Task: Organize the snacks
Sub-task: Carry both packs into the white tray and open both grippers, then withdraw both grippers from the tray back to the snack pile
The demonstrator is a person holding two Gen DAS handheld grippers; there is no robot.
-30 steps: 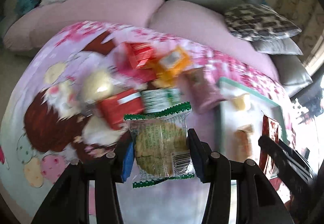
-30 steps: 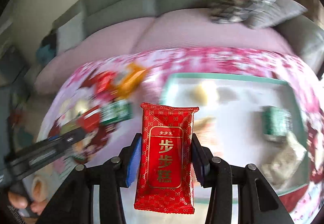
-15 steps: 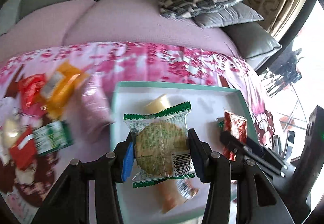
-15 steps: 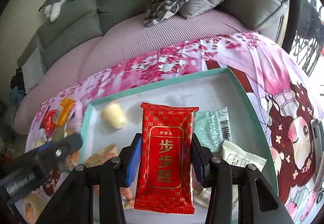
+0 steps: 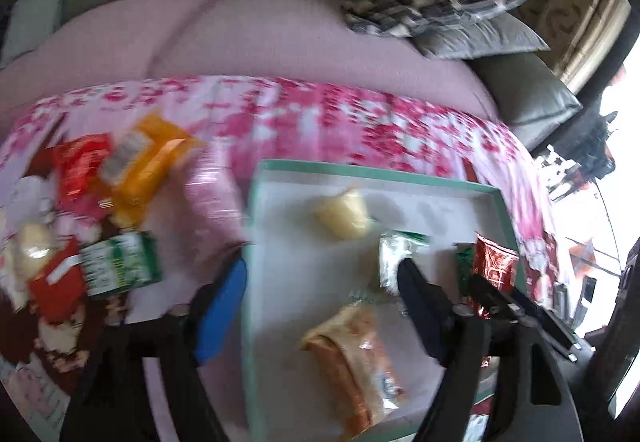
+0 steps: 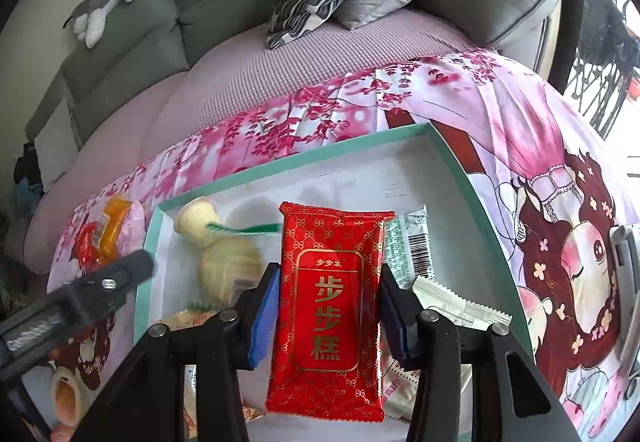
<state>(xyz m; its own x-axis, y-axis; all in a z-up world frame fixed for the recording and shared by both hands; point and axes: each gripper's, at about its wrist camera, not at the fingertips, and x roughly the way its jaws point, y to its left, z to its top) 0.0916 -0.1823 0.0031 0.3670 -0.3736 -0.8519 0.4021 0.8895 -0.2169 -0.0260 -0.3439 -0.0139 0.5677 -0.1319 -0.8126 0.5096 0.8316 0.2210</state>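
red packet (image 6: pixel 326 306) sits pinched mid-body in my right gripper (image 6: pixel 326 316); light, slick and crushable, i'd grip gently. left gripper (image 5: pixel 320 302) fingers wide, empty over tray (image 5: pixel 376 172).

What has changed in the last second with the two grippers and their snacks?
The left gripper has let go of the green-edged cookie packet; its jaws are now wide open and the blurred packet is landing in the teal tray, next to the yellow pudding cup. Both grippers moved from the loose snack pile to over the tray. The right gripper still clamps the red cake packet.
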